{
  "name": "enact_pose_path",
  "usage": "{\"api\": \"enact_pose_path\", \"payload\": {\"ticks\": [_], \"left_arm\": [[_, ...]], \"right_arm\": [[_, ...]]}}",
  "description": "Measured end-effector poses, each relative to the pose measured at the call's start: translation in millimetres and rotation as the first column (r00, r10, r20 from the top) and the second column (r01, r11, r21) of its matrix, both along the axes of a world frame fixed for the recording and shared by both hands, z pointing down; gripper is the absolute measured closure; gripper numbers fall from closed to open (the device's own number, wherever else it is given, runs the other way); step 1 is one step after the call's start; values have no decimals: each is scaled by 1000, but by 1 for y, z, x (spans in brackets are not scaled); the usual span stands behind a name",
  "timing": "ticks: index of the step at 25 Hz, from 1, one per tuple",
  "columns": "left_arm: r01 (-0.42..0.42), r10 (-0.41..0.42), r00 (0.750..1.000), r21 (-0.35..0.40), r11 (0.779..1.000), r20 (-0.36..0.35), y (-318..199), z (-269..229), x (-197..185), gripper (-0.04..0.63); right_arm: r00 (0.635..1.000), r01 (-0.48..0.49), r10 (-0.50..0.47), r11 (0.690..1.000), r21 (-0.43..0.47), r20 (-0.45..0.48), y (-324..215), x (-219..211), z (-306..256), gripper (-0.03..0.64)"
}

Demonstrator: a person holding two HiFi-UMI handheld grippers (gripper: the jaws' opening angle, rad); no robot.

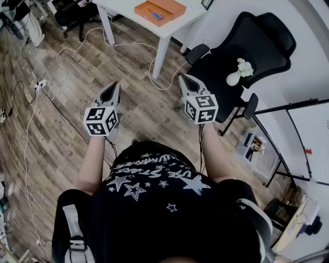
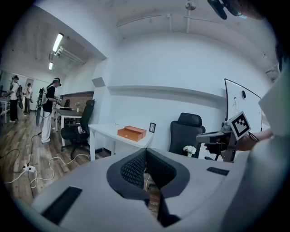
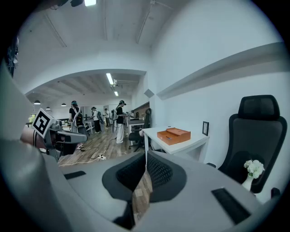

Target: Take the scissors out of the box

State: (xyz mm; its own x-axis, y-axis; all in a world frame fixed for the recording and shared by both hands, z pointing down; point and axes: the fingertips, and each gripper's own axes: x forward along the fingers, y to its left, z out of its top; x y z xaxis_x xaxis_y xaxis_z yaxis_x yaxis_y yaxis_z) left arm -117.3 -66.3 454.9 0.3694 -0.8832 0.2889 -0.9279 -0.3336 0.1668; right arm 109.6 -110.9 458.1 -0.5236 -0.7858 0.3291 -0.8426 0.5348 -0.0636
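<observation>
Fingers pressed together, empty, on our left gripper (image 2: 146, 152) and right gripper (image 3: 146, 155); we judge the approach comes first, walking up to the orange box (image 1: 172, 6).

Nothing cleanly readable. White lettering on the black star-print shirt (image 1: 154, 173) is too warped to make out. Left marker cube (image 1: 101, 120) and right marker cube (image 1: 200, 109) carry square code patterns only.

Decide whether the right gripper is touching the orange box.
Apart. The head view shows the right gripper over the floor, well short of the box on the table.
</observation>
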Motion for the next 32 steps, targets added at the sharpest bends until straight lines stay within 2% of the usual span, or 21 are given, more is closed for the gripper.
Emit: {"api": "enact_pose_path", "payload": {"ticks": [10,17,21,25,27,30,32], "left_arm": [[-7,7,1000,-8,1000,-8,1,2,2,577],[-27,25,999,-54,998,-46,15,14,15,577],[-15,13,999,-50,999,-44,15,13,8,577],[8,-10,999,-51,999,-40,14,12,-6,577],[19,-22,999,-60,998,-41,16,12,-11,577],[26,-29,999,-65,998,-45,16,12,-15,577],[29,-32,998,-68,997,-44,16,13,-17,577]], "right_arm": [[1000,-1,1,1000,-18,-9,6,1,4,568],[999,14,-15,1000,-24,-52,11,1,7,568],[999,-34,34,999,-16,25,3,8,1,566],[997,-21,24,999,-32,79,4,9,2,566],[998,-20,22,999,-36,58,6,8,5,566],[1000,-25,25,1000,2,7,4,9,4,566],[1000,-24,24,1000,3,4,2,7,4,566]]}}
